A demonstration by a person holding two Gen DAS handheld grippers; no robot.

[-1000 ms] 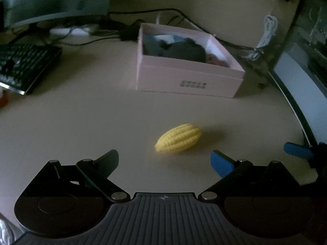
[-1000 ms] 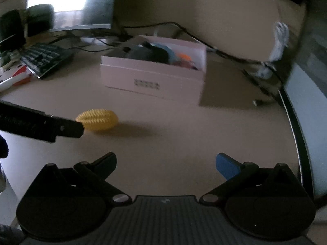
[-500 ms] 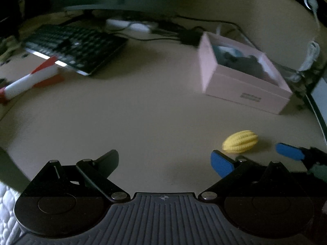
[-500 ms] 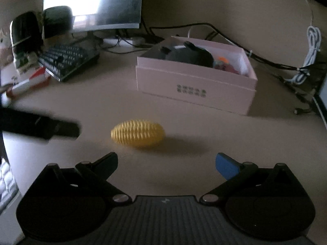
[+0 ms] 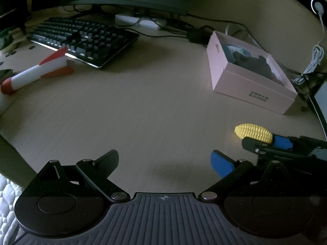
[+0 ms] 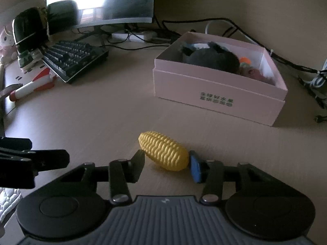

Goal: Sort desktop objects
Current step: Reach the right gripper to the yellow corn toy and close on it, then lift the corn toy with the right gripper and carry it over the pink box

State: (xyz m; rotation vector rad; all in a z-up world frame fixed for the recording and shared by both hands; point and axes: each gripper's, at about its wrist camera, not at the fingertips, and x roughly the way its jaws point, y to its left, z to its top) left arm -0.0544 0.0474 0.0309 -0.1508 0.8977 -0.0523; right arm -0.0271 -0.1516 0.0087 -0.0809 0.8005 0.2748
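Note:
A yellow toy corn cob [image 6: 163, 153] lies on the desk between the fingers of my right gripper [image 6: 166, 164], which touch both of its ends. It also shows at the right in the left wrist view [image 5: 253, 133], with the right gripper [image 5: 265, 140] around it. My left gripper [image 5: 164, 161] is open and empty over bare desk, left of the corn. An open pink box [image 6: 216, 96] with several items inside stands behind the corn [image 5: 251, 83]. A red and white toy rocket [image 5: 34, 72] lies at the left [image 6: 32, 86].
A black keyboard [image 5: 85, 39] lies behind the rocket, under a monitor [image 6: 100, 0]. Cables and a power strip [image 5: 141, 21] run along the back wall. A dark speaker [image 6: 28, 30] and a plush toy stand at the far left. The desk's front edge [image 5: 12, 143] is at lower left.
My right gripper moved forward onto the corn and its fingers narrowed around it. My left gripper swung left, away from the corn, bringing the keyboard and rocket into its view.

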